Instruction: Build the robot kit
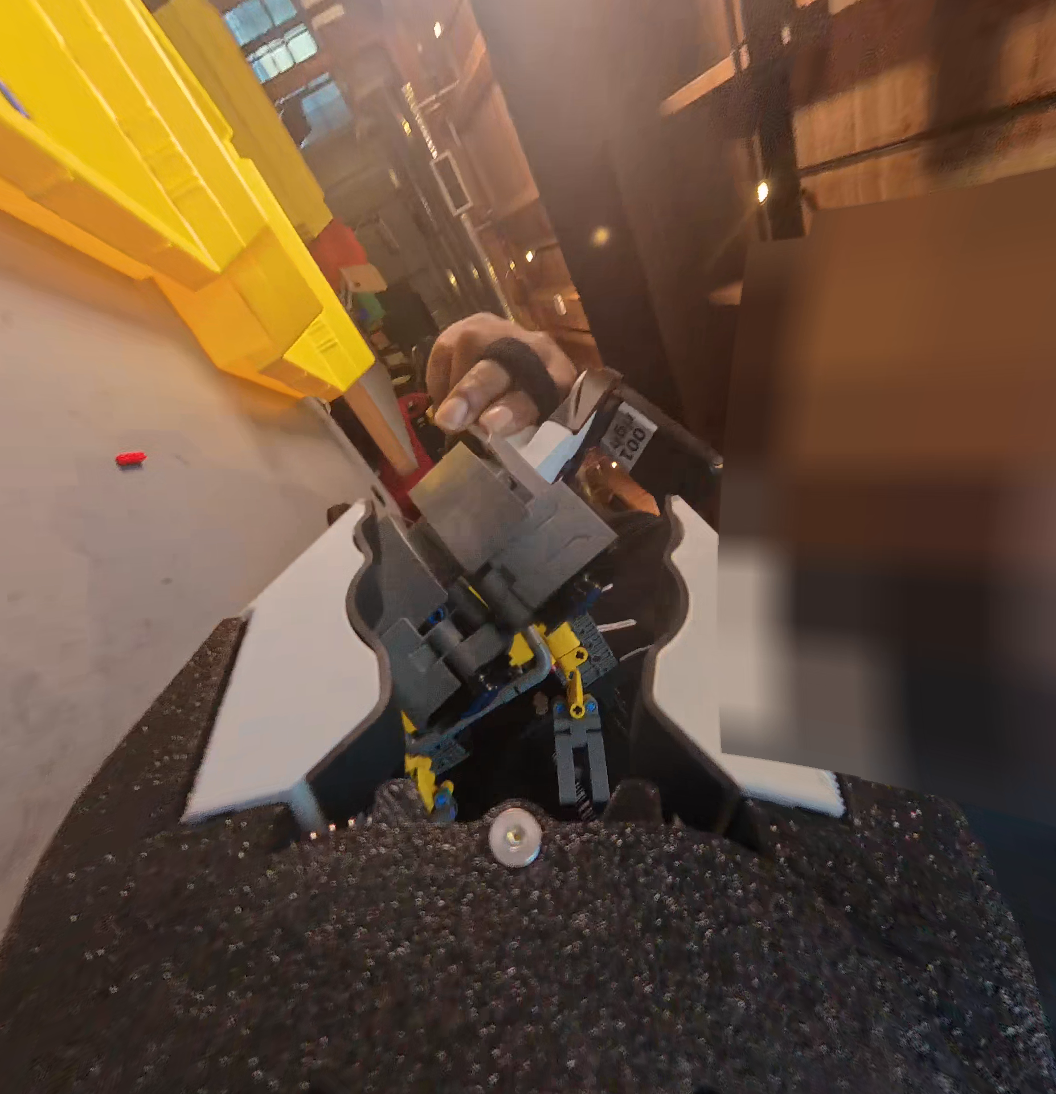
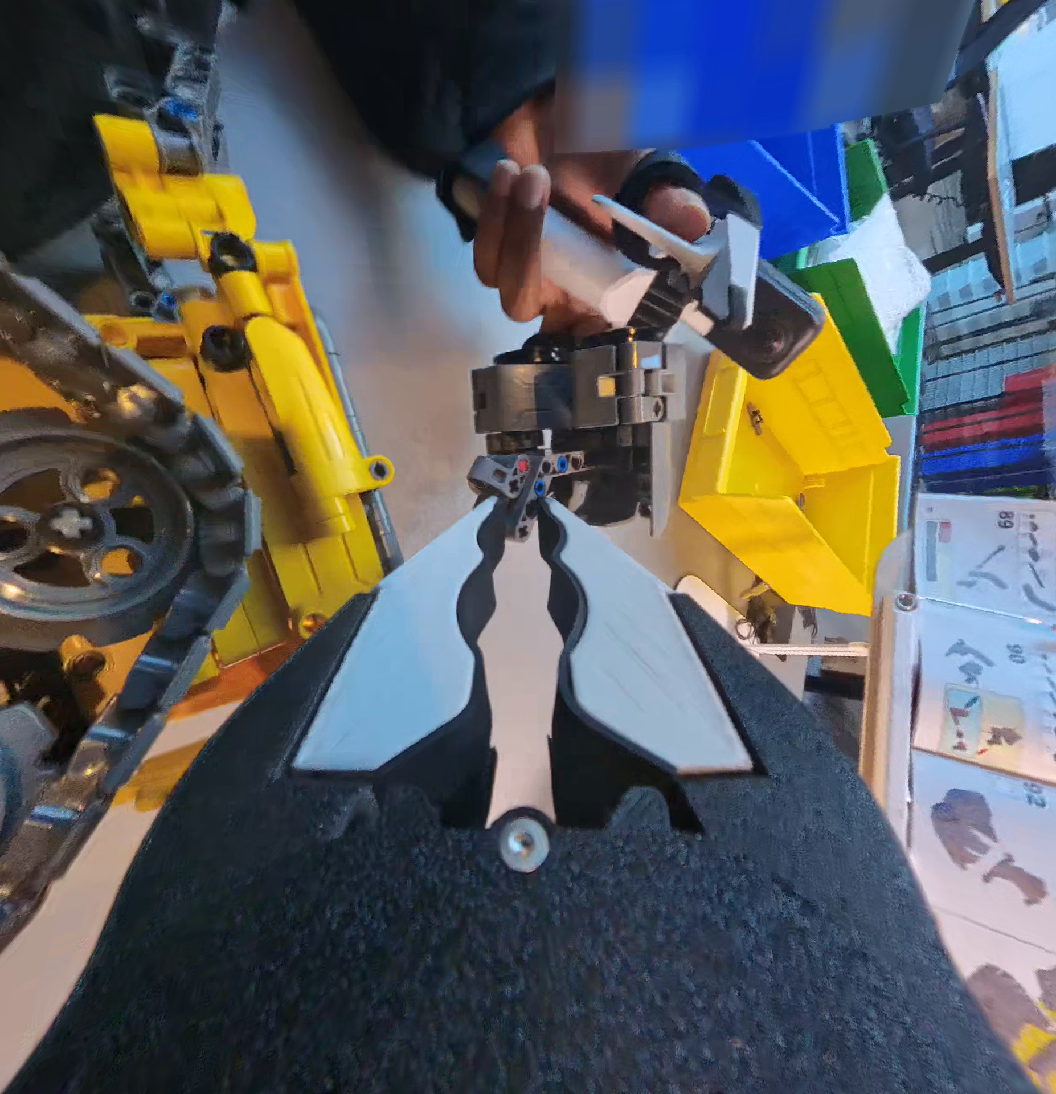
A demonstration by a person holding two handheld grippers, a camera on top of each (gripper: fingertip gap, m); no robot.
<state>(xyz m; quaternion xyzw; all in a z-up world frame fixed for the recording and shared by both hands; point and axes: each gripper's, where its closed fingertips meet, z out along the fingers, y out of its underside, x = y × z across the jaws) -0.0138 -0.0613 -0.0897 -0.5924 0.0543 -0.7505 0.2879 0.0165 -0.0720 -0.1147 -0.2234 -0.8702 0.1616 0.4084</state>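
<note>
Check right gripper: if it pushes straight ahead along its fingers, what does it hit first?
The right gripper already pinches a small grey beam on the dark grey brick assembly; that assembly is directly ahead, so it meets that first.

A dark grey toy-brick assembly (image 1: pixel 502 568) of blocky panels, hinge-like cylinders, thin beams and yellow connector pieces sits tilted between the fingers of the left gripper (image 1: pixel 514 592), which are spread wide around it and pressing its sides. In the right wrist view the same assembly (image 2: pixel 573 408) hangs above the pale tabletop, beside the big yellow tracked brick vehicle (image 2: pixel 230 367). The right gripper (image 2: pixel 522 515), nearly closed, pinches a small grey perforated beam (image 2: pixel 514 479) at the assembly's lower edge.
</note>
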